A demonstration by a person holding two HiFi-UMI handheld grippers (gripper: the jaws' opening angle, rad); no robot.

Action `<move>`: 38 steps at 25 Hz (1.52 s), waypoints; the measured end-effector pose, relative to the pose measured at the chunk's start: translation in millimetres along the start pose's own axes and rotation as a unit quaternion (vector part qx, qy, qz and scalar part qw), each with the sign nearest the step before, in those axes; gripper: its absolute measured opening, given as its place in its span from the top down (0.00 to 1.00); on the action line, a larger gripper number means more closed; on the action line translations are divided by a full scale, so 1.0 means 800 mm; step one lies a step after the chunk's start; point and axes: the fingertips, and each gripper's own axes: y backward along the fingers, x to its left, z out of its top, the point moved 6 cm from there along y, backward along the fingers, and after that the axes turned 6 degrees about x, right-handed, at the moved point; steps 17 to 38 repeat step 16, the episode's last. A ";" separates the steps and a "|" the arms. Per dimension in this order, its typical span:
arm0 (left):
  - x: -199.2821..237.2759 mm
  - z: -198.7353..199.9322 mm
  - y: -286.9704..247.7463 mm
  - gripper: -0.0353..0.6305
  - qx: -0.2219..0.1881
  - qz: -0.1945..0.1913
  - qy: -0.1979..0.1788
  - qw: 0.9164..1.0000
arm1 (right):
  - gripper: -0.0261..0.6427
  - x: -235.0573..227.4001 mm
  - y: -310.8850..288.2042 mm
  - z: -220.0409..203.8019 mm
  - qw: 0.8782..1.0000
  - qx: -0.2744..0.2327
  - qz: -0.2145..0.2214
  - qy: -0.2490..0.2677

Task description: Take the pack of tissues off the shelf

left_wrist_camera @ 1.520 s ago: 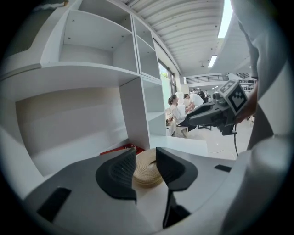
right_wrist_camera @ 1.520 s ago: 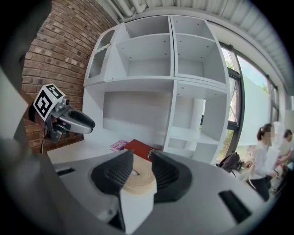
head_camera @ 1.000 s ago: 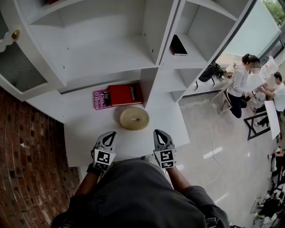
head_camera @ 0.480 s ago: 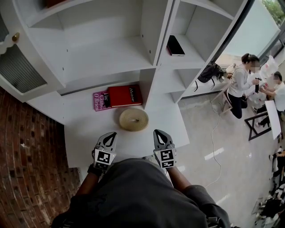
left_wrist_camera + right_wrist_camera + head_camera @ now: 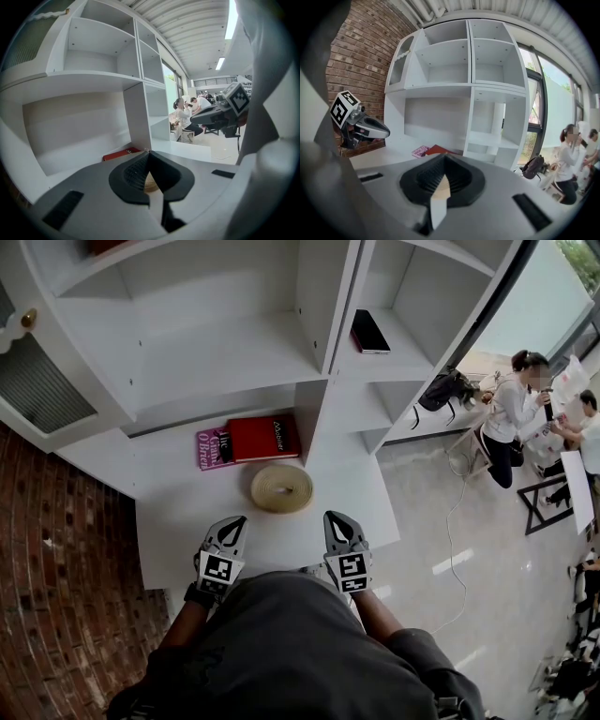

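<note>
Shelving (image 5: 225, 352) in white fills the far side, its open compartments almost all bare. The one thing on a raised shelf is a flat dark pack (image 5: 370, 332) with a reddish edge, far off in the right-hand column. I take it for the pack of tissues, though it is too small to be sure. On the bench (image 5: 178, 531) below, a red book (image 5: 263, 438) lies against a pink book (image 5: 210, 449) at the far side. A round beige coil (image 5: 282, 488) lies nearer, apart from both.

The left claw (image 5: 228, 532) and the right claw (image 5: 341, 529) hover side by side over the bench's near edge, close to the person's body, pointing at the shelving. That low, drawn-in stance looks like a ready position: neither is aimed at the pack, which is well apart, far and to the right. Both are clenched, pads pressed together, with nothing between them and nothing touched. Being on the pack's side, the right claw seems the likelier to reach, and it would have to spread before closing on the pack's flat sides.
</note>
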 end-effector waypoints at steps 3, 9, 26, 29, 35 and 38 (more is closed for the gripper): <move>-0.002 0.000 -0.003 0.95 -0.003 -0.003 -0.005 1.000 | 0.96 -0.002 0.000 -0.001 1.000 0.001 0.000 -0.001; -0.004 -0.001 -0.003 0.95 -0.001 -0.007 -0.003 1.000 | 0.96 0.001 0.000 -0.002 1.000 0.003 0.003 -0.002; 0.000 -0.011 -0.009 0.95 0.004 -0.008 0.006 1.000 | 0.96 0.001 -0.005 -0.001 1.000 0.003 0.004 -0.002; 0.000 -0.011 -0.009 0.95 0.004 -0.008 0.006 1.000 | 0.96 0.001 -0.005 -0.001 1.000 0.003 0.004 -0.002; 0.000 -0.011 -0.009 0.95 0.004 -0.008 0.006 1.000 | 0.96 0.001 -0.005 -0.001 1.000 0.003 0.004 -0.002; 0.000 -0.011 -0.009 0.95 0.004 -0.008 0.006 1.000 | 0.96 0.001 -0.005 -0.001 1.000 0.003 0.004 -0.002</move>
